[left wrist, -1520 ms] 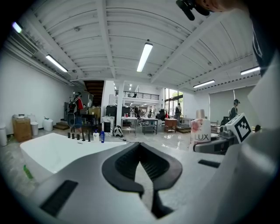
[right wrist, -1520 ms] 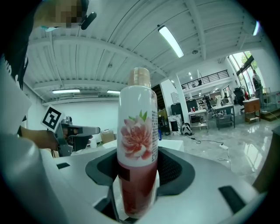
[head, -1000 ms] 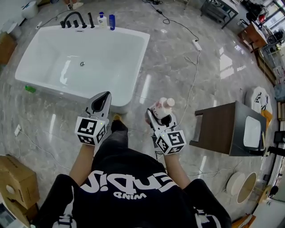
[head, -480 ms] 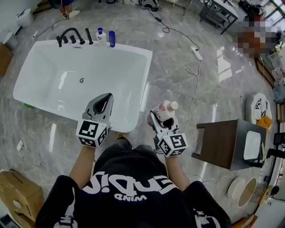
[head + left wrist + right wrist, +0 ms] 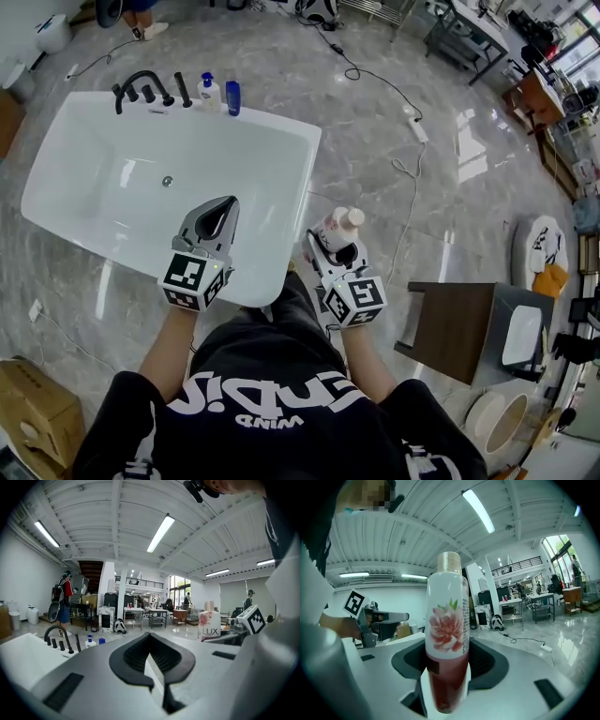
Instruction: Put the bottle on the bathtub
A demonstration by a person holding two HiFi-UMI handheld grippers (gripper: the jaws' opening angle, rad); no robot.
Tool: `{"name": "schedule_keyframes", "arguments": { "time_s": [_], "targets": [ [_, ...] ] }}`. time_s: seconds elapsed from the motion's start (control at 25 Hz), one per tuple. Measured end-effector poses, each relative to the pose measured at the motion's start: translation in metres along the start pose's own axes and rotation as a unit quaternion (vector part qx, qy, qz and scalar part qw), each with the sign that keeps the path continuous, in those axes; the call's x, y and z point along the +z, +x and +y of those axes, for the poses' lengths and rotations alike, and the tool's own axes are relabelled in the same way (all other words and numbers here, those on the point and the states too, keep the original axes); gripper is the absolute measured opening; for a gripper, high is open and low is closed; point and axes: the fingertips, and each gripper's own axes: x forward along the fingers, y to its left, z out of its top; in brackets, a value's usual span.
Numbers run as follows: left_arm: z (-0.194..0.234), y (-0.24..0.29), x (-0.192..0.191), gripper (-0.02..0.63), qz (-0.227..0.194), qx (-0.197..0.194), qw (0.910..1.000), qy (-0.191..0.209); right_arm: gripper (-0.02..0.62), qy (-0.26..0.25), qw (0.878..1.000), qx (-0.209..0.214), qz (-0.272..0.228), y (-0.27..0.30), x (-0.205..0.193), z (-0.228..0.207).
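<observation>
I have the bottle (image 5: 339, 225) pinched upright in my right gripper (image 5: 333, 246), in the air just beside the near right corner of the bathtub (image 5: 307, 178), not yet set down; left gripper (image 5: 214, 220) pressed together, empty

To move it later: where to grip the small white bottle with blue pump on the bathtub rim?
Probably clamp the small white bottle at its body, below the narrow pump, coming level from inside the white bathtub: it stands upright on the rim.
</observation>
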Motion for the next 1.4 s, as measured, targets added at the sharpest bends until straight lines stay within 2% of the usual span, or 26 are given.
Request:
{"name": "schedule_keyframes", "arguments": {
  "time_s": [0.28, 0.68, 0.96, 1.4],
  "targets": [
    [0.028, 0.044, 0.005, 0.008, 0.001, 0.027, 0.9996, -0.011, 0.247, -0.002, 1.0, 0.028, 0.008, 0.059, 0.012, -0.027],
    [0.09, 0.122, -0.02, 0.008, 0.005, 0.047, 0.9985, -0.029, 0.246, -0.018, 0.998, 0.058, 0.026, 0.164, 0.002, -0.067],
    [0.134, 0.177, -0.049, 0.008, -0.003, 0.067, 0.9961, -0.057, 0.247, -0.027, 0.996, 0.073, 0.033, 0.235, -0.017, -0.094],
    [0.185, 0.248, -0.118, 0.008, 0.012, 0.09, 0.9941, -0.06, 0.247, -0.049, 0.994, 0.093, 0.042, 0.336, -0.067, -0.138]
  ]
}}
